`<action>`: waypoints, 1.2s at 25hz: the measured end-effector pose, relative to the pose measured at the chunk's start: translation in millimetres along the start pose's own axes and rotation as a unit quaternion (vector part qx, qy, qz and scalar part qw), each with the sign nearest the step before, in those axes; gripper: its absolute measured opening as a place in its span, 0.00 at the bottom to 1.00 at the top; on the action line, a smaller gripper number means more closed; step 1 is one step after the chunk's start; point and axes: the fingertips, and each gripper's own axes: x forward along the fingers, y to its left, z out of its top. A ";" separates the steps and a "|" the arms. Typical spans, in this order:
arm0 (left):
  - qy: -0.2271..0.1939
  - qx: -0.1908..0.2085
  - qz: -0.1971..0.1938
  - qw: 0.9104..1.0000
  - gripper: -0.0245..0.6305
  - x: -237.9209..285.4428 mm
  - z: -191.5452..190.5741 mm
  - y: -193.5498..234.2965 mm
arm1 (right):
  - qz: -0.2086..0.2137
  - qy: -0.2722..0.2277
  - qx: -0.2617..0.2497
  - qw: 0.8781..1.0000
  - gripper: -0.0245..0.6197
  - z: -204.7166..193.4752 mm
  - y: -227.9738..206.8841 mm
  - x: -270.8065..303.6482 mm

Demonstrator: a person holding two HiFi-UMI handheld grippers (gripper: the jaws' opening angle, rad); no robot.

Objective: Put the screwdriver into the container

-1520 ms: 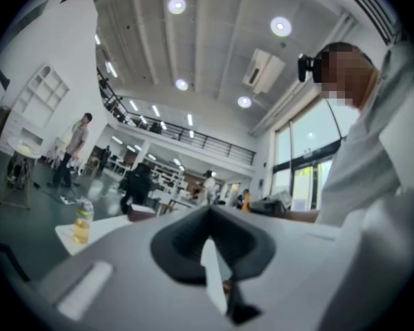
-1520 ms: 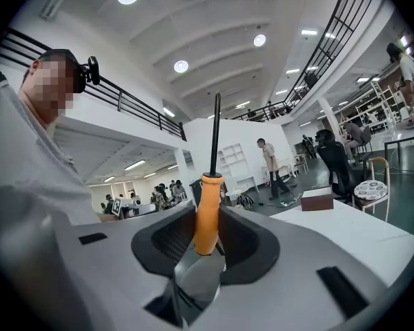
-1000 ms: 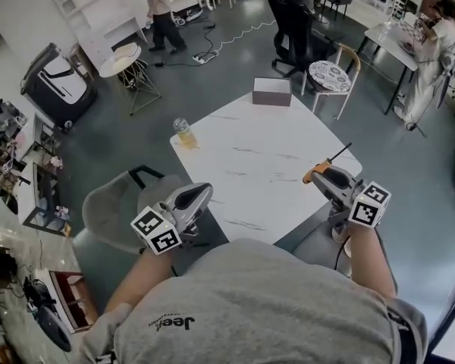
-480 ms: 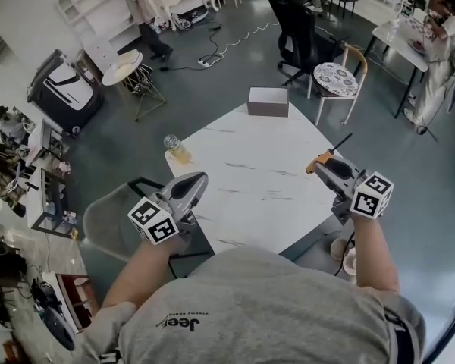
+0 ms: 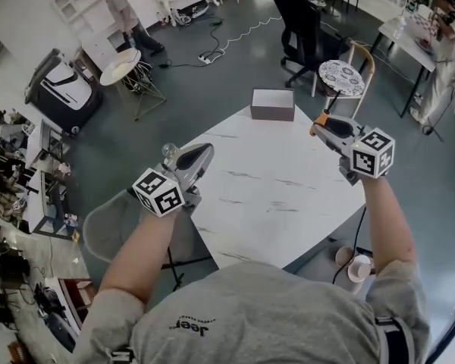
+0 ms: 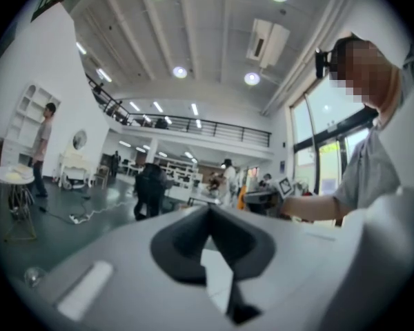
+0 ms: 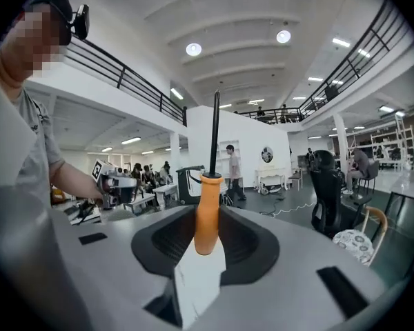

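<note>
Screwdriver [image 7: 207, 209] clamped by its orange handle in the right claw [image 5: 324, 126], black shaft projecting clear, container [image 5: 272, 104] near, at the far counter [image 5: 280, 196] edge, left claw [image 6: 208, 212] closed and empty, beside a bottle [image 5: 169, 151]

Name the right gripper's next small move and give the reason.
Probably move the right gripper leftward in the head view, to above the container. Its jaws are clamped on the orange handle of the screwdriver, shaft pointing up. The container sits at the far edge of the table, apart from the gripper and not yet under it.
</note>
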 end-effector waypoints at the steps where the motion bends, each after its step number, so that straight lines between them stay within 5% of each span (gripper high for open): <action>1: 0.002 0.002 -0.004 1.000 0.04 6.1 -1.7 11.1 | -0.009 0.009 -0.009 1.000 0.20 0.7 -8.2 11.4; 10: 0.018 -0.006 -0.066 0.998 0.04 80.5 -21.9 107.4 | -0.100 0.118 -0.073 0.985 0.20 -13.6 -79.9 111.9; 21: 0.034 -0.023 -0.066 0.997 0.04 158.7 -67.7 181.9 | -0.088 0.255 -0.147 0.952 0.20 -70.7 -144.4 236.8; 30: 0.035 -0.045 -0.064 0.996 0.04 206.6 -99.3 215.9 | -0.082 0.339 -0.177 0.920 0.20 -132.2 -198.9 278.1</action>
